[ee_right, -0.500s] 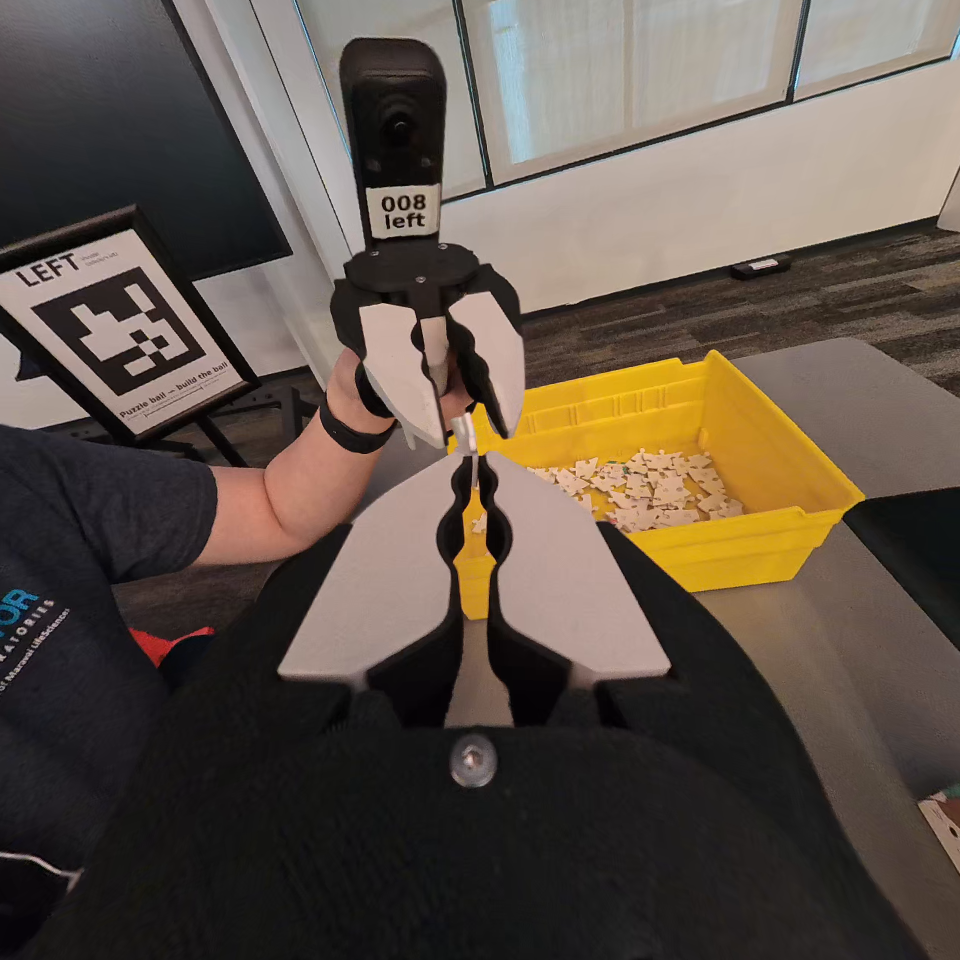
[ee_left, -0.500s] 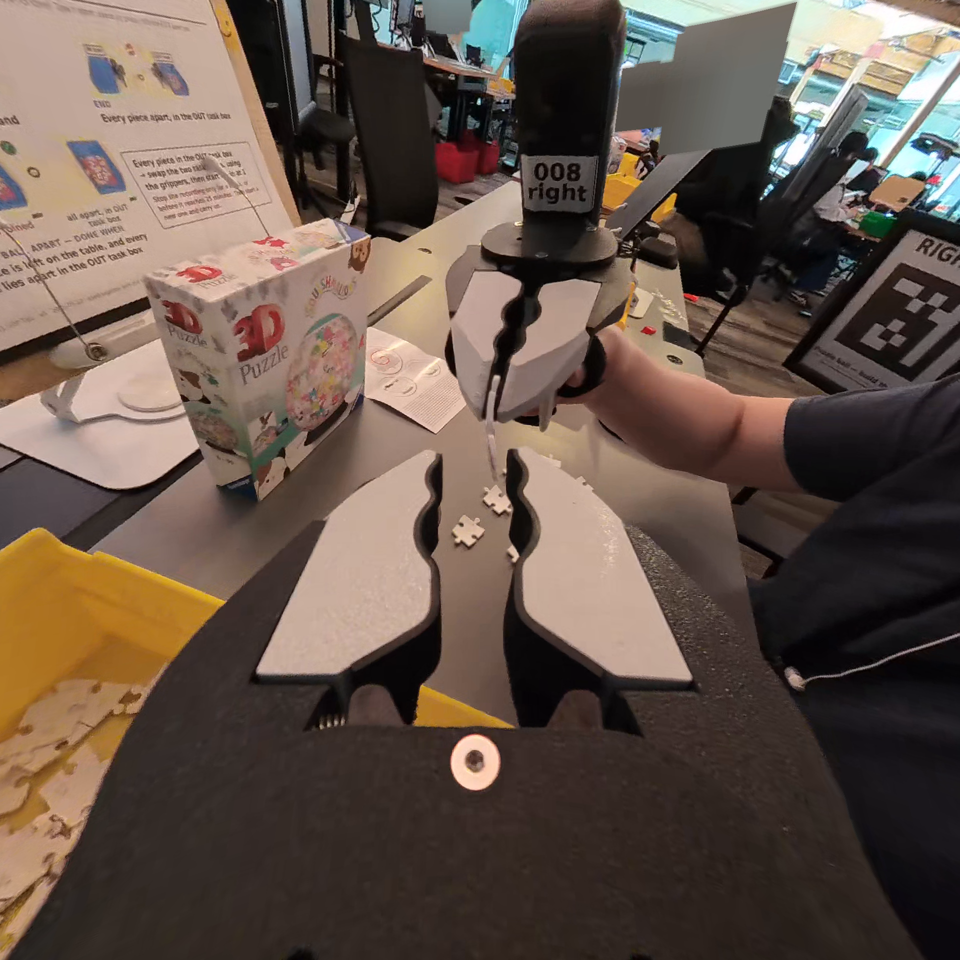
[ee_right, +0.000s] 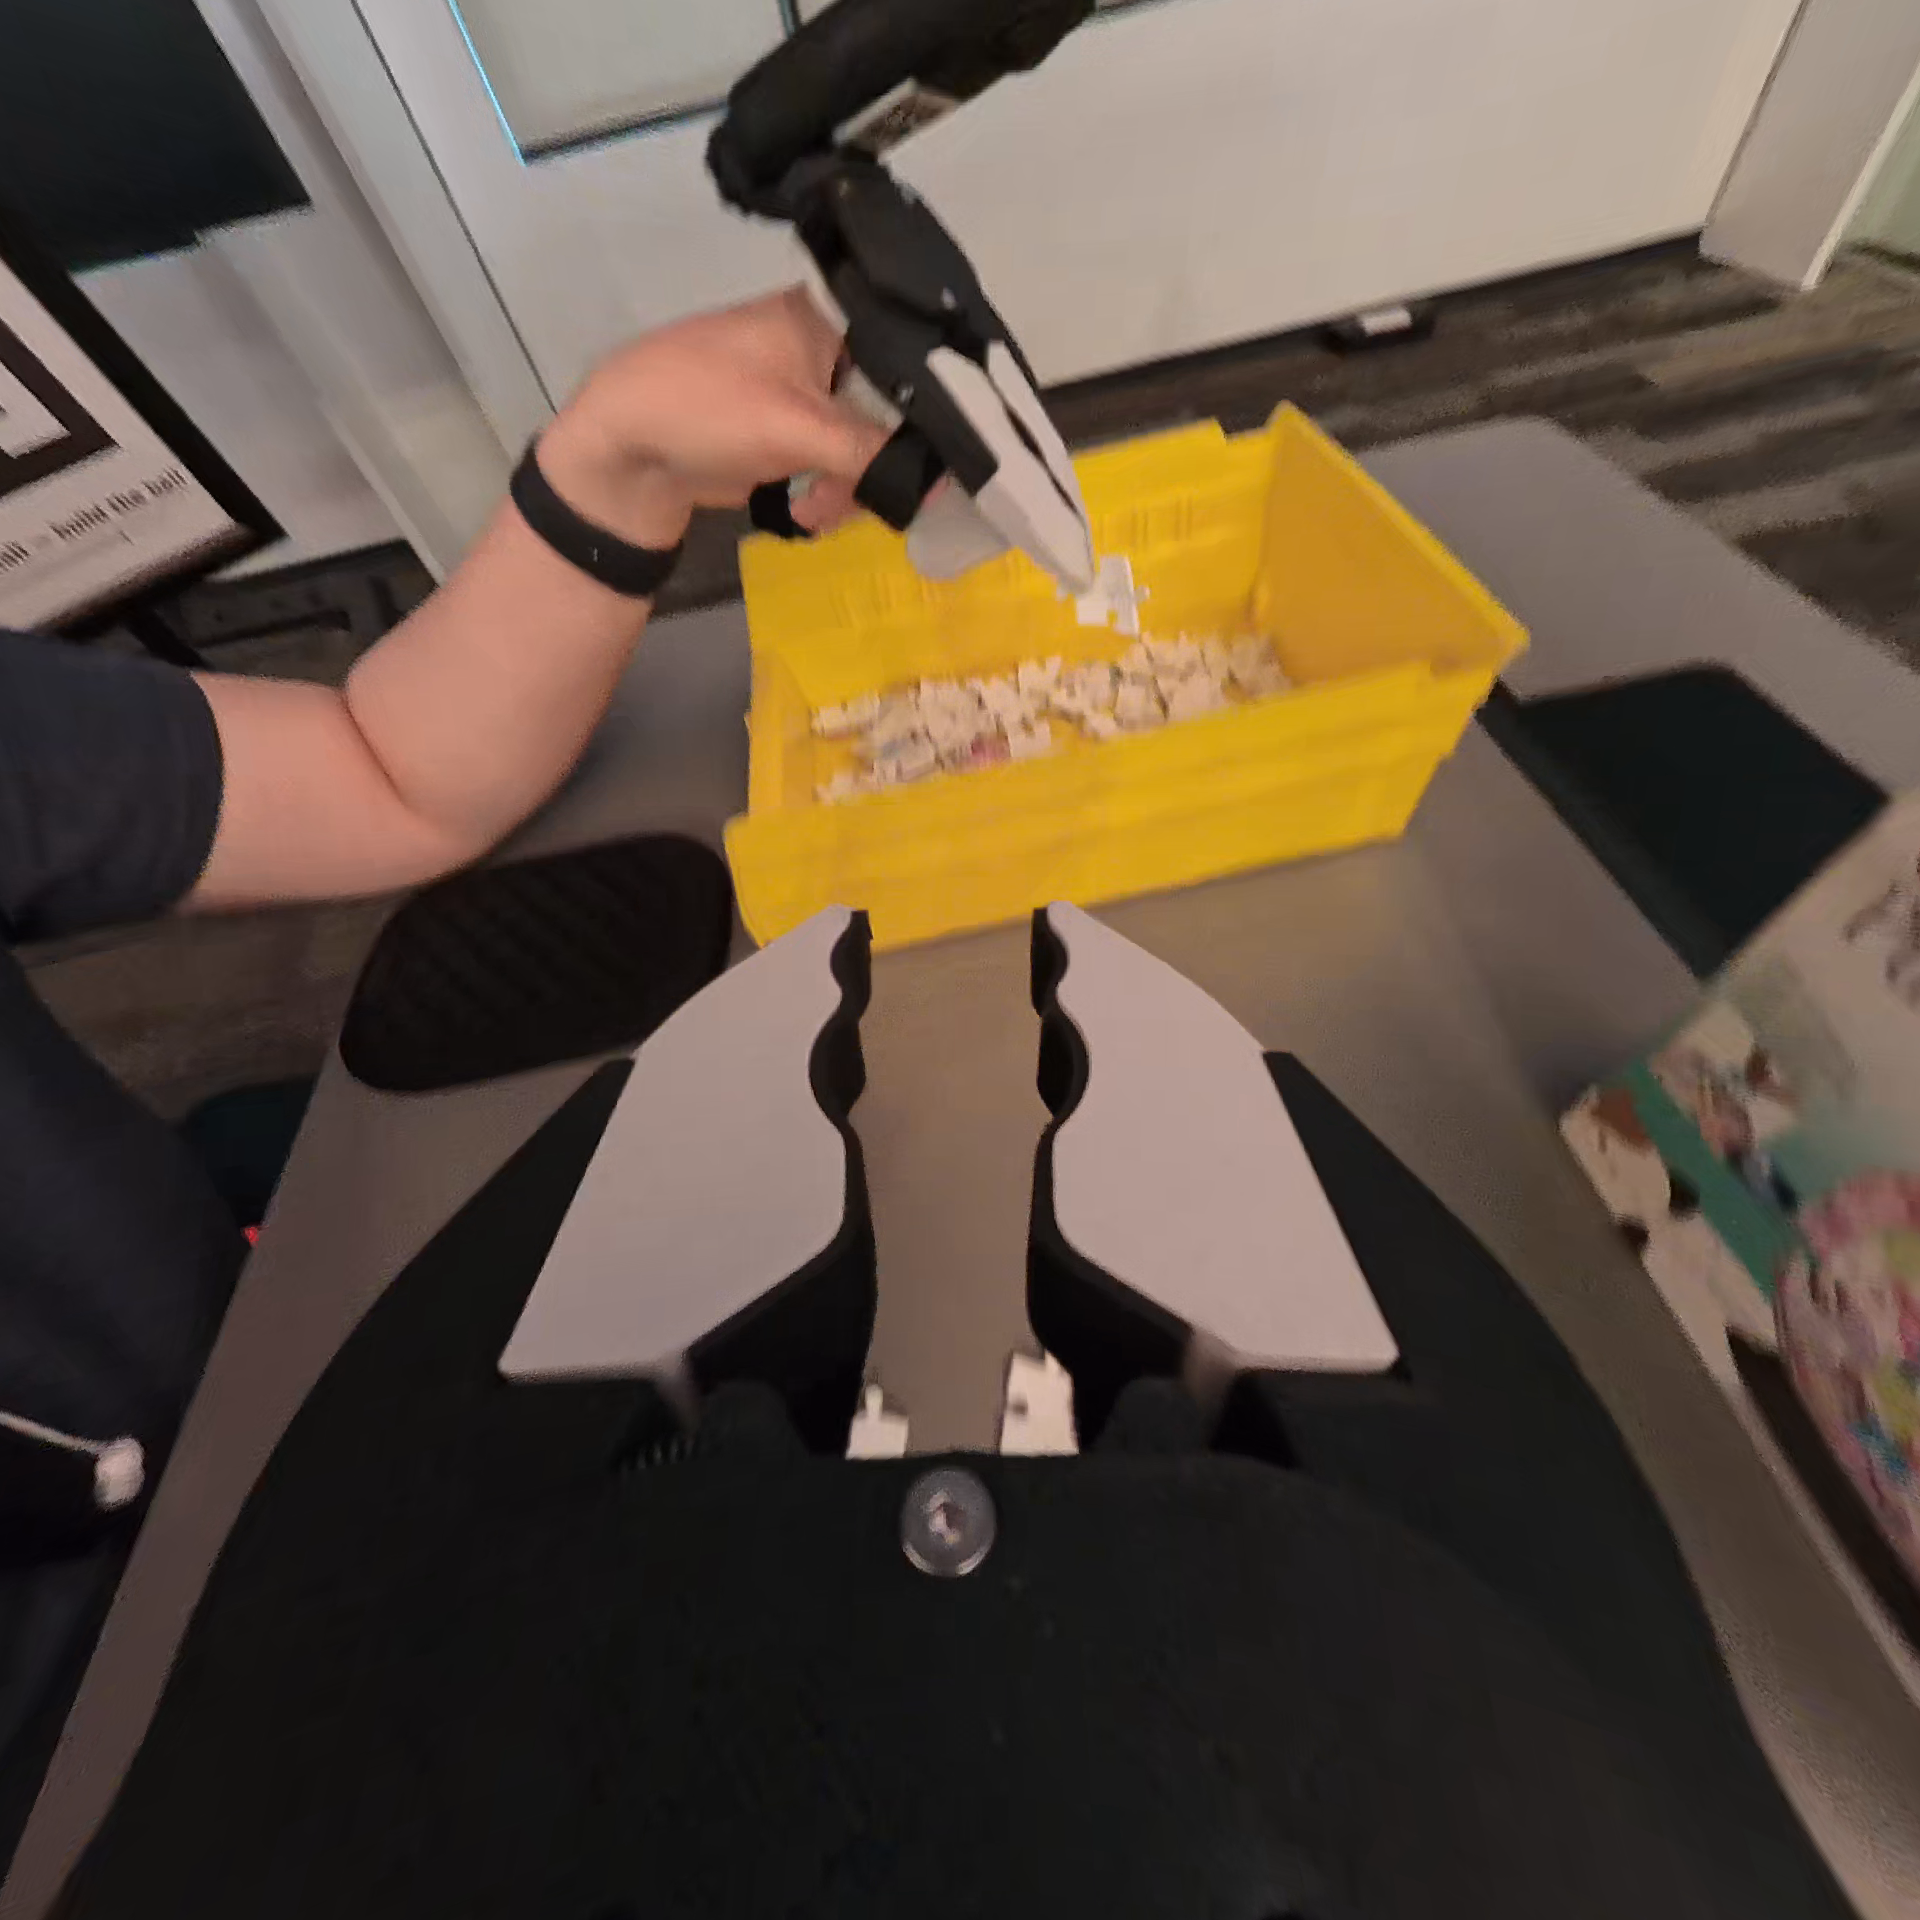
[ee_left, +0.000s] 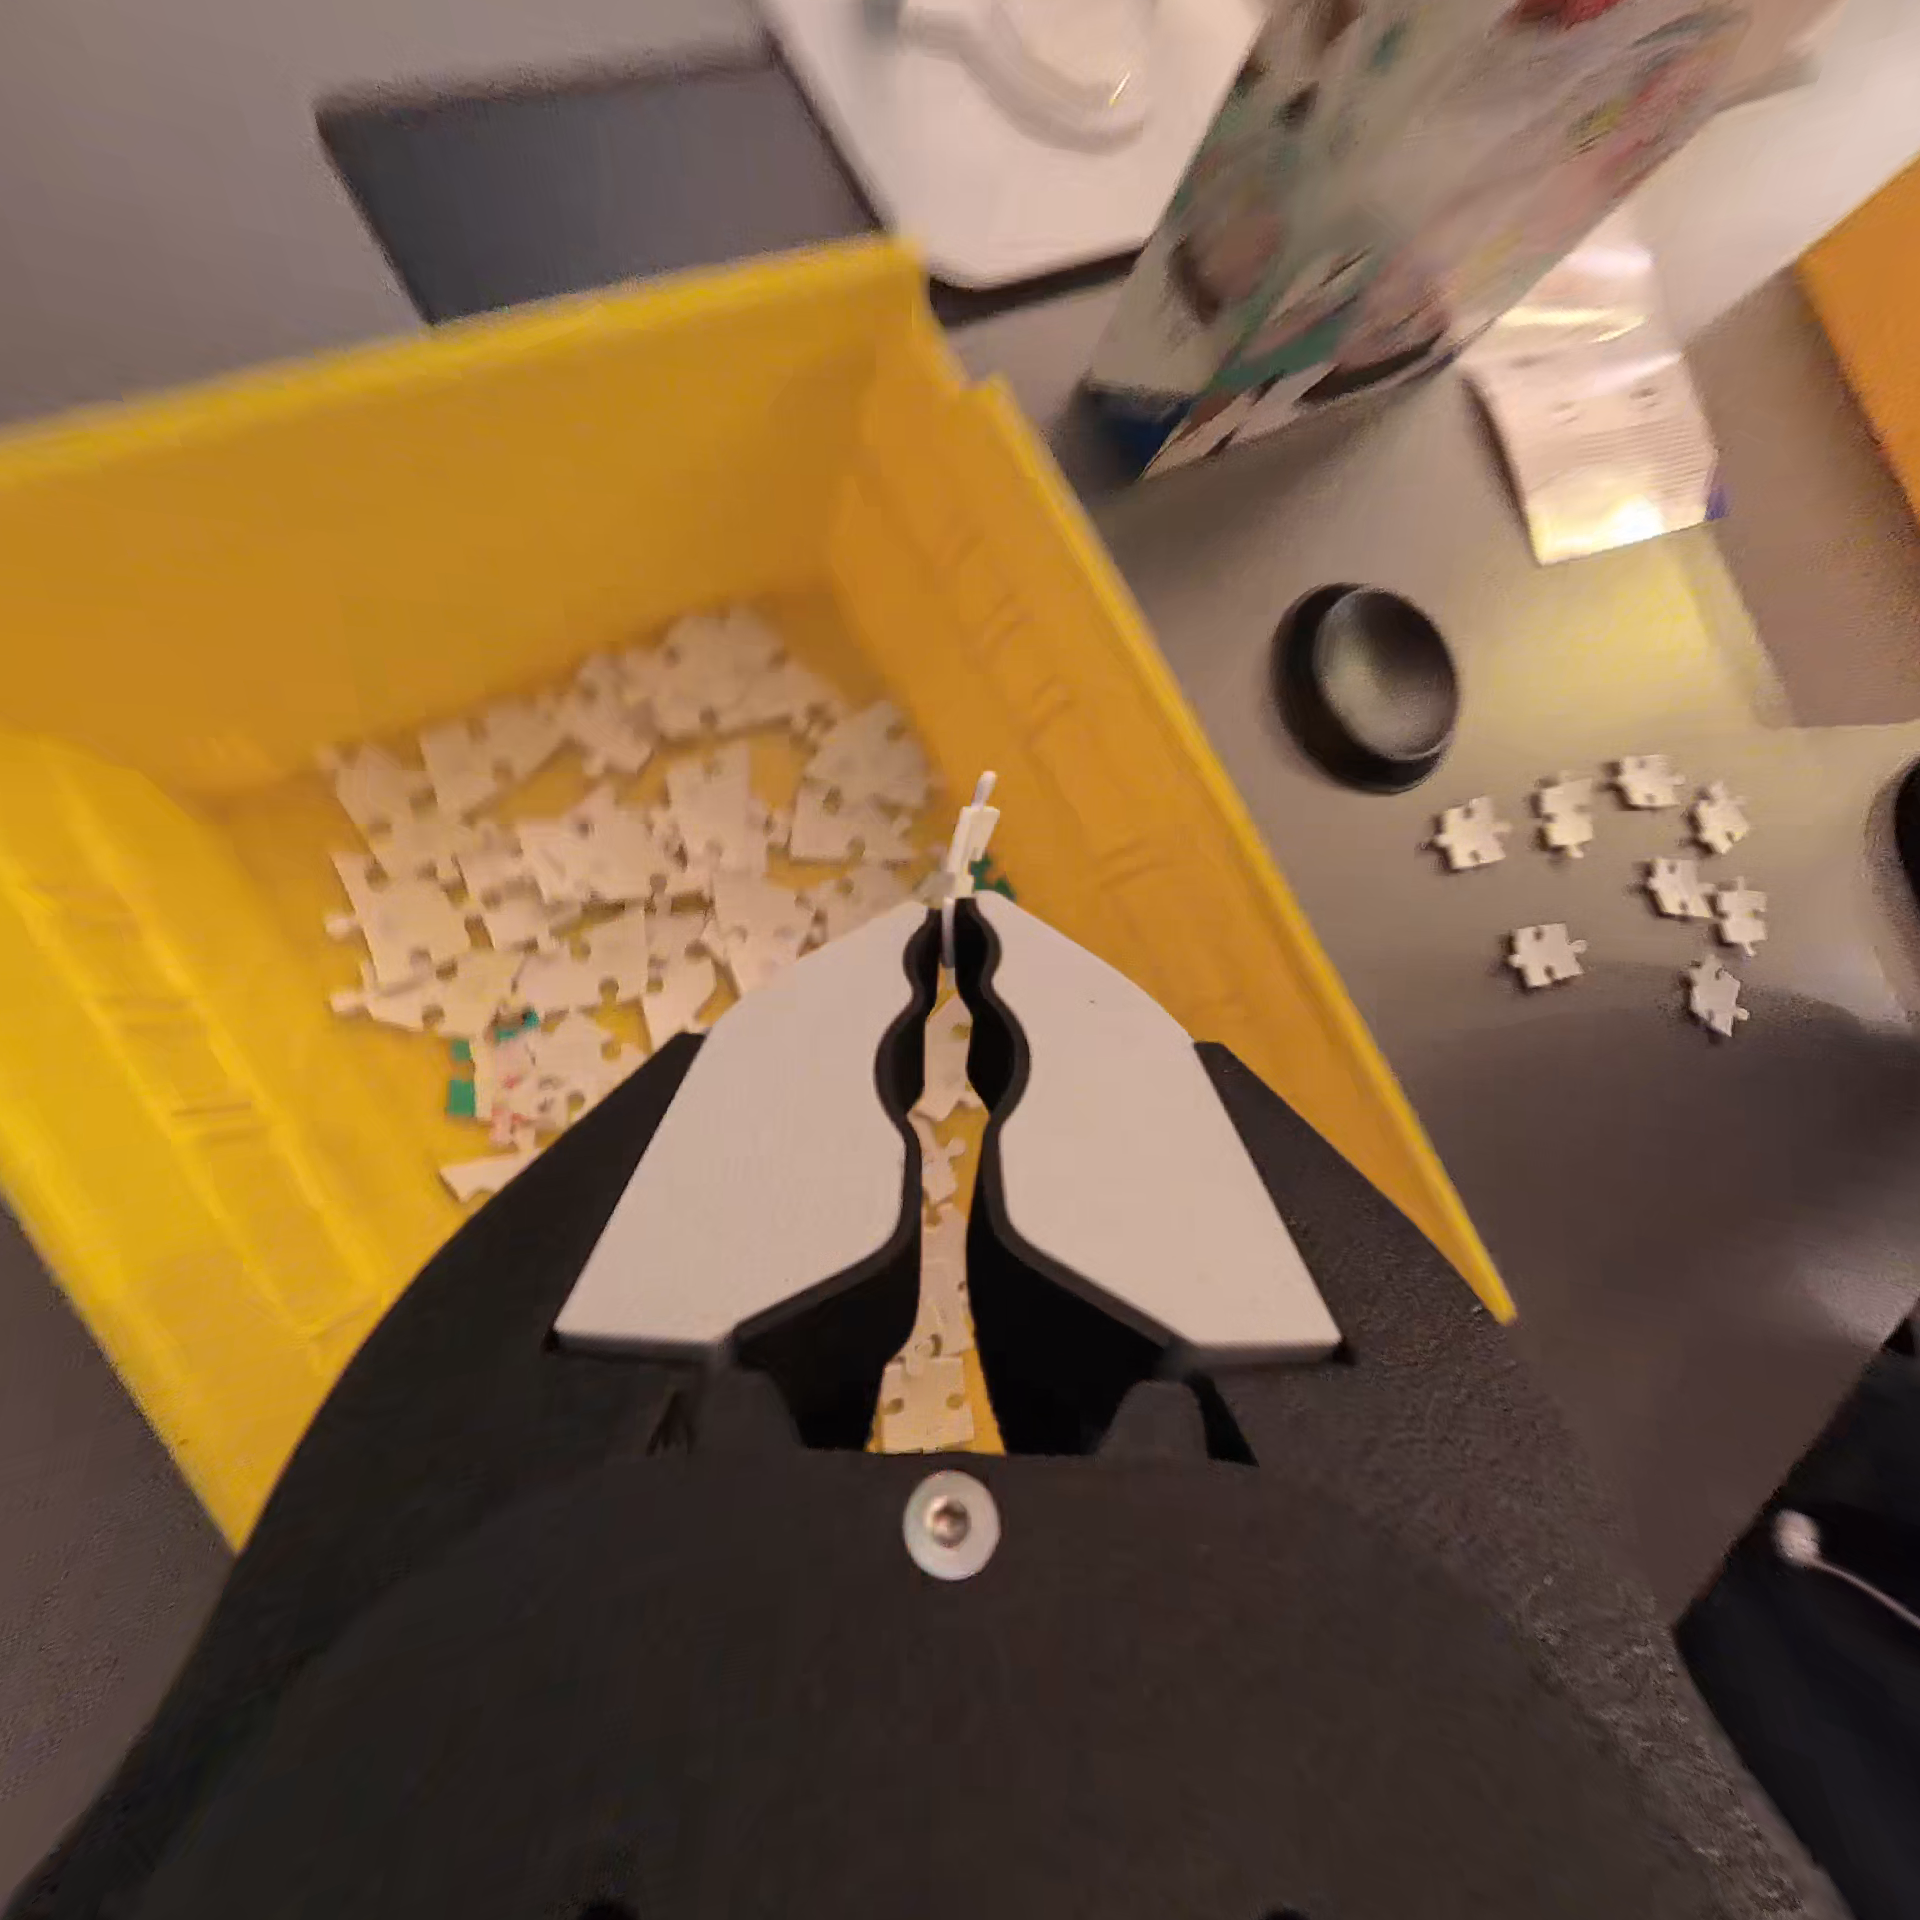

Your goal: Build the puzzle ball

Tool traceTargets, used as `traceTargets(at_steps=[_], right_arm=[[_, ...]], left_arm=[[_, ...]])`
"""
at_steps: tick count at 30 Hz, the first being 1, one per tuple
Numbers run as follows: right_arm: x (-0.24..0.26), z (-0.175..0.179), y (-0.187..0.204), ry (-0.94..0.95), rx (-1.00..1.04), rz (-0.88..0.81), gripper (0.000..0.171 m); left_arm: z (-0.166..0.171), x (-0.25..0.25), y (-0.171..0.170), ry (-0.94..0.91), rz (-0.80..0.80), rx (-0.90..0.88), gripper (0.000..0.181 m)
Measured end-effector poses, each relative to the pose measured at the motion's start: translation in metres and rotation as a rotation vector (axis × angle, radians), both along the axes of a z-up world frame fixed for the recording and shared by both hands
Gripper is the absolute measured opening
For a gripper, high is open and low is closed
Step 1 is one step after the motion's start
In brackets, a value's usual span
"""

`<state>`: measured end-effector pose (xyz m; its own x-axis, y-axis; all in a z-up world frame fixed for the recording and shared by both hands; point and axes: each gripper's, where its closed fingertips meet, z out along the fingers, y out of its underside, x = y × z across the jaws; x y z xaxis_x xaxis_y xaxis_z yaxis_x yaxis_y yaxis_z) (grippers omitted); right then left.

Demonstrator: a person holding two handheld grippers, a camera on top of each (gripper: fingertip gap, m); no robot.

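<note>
Currently the left gripper (ee_left: pixel 958 914) pinches joined puzzle pieces (ee_left: pixel 971 842) edgewise at its tips above the yellow bin (ee_left: pixel 1091 644), right gripper (ee_right: pixel 948 914) wide and empty, so a slight twist could drop them among the loose ones.

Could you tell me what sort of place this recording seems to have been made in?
Probably an office or lab set up for recording: a grey table, carpeted floor, a framed marker sign on a stand, and a yellow bin of puzzle pieces.

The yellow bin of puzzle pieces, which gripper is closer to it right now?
Left. The left gripper hangs over the yellow bin, pinching a puzzle piece; the right gripper sits open, short of its near wall.
</note>
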<state>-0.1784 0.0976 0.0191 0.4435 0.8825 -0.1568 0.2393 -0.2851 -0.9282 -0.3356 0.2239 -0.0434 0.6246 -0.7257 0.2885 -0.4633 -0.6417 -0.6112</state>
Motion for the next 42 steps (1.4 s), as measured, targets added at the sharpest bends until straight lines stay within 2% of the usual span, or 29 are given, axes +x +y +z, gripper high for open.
traceTargets(at_steps=[3, 6, 11, 19, 21, 24, 26, 29, 32, 35, 37, 42], right_arm=[[0.027, -0.032, -0.012, -0.074, -0.01, -0.069, 0.03], [0.04, -0.054, -0.019, -0.139, -0.043, -0.08, 0.03], [0.038, -0.051, -0.025, -0.151, -0.004, -0.053, 0.03], [0.036, -0.049, -0.03, -0.17, 0.016, -0.021, 0.03], [0.036, -0.049, -0.03, -0.174, 0.02, -0.016, 0.03], [0.035, -0.05, -0.032, -0.182, 0.024, -0.008, 0.03], [0.035, -0.052, -0.033, -0.189, 0.023, 0.002, 0.03], [0.035, -0.053, -0.033, -0.197, 0.027, 0.004, 0.03], [0.036, -0.053, -0.033, -0.195, 0.027, 0.006, 0.03], [0.039, -0.052, -0.032, -0.192, 0.027, -0.002, 0.03], [0.04, -0.051, -0.032, -0.185, 0.024, -0.004, 0.03], [0.043, -0.051, -0.031, -0.181, 0.021, -0.008, 0.03]], left_arm=[[-0.045, -0.015, 0.013, 0.106, 0.069, -0.148, 0.002], [-0.067, -0.022, 0.015, 0.133, 0.107, -0.258, 0.002], [-0.078, -0.039, 0.023, 0.189, 0.185, -0.275, 0.002], [-0.093, -0.046, 0.023, 0.236, 0.226, -0.35, 0.003], [-0.094, -0.05, 0.022, 0.282, 0.234, -0.35, 0.019], [-0.083, -0.05, 0.013, 0.318, 0.172, -0.32, 0.023], [-0.071, -0.049, 0.005, 0.337, 0.074, -0.264, 0.028], [-0.053, -0.055, 0.004, 0.38, -0.021, -0.127, 0.039], [-0.044, -0.062, 0.0, 0.462, -0.12, -0.006, 0.041], [-0.053, -0.065, -0.017, 0.557, -0.251, 0.011, 0.042], [-0.06, -0.073, -0.012, 0.641, -0.266, 0.045, 0.05], [-0.08, -0.066, -0.027, 0.672, -0.383, -0.023, 0.056]])
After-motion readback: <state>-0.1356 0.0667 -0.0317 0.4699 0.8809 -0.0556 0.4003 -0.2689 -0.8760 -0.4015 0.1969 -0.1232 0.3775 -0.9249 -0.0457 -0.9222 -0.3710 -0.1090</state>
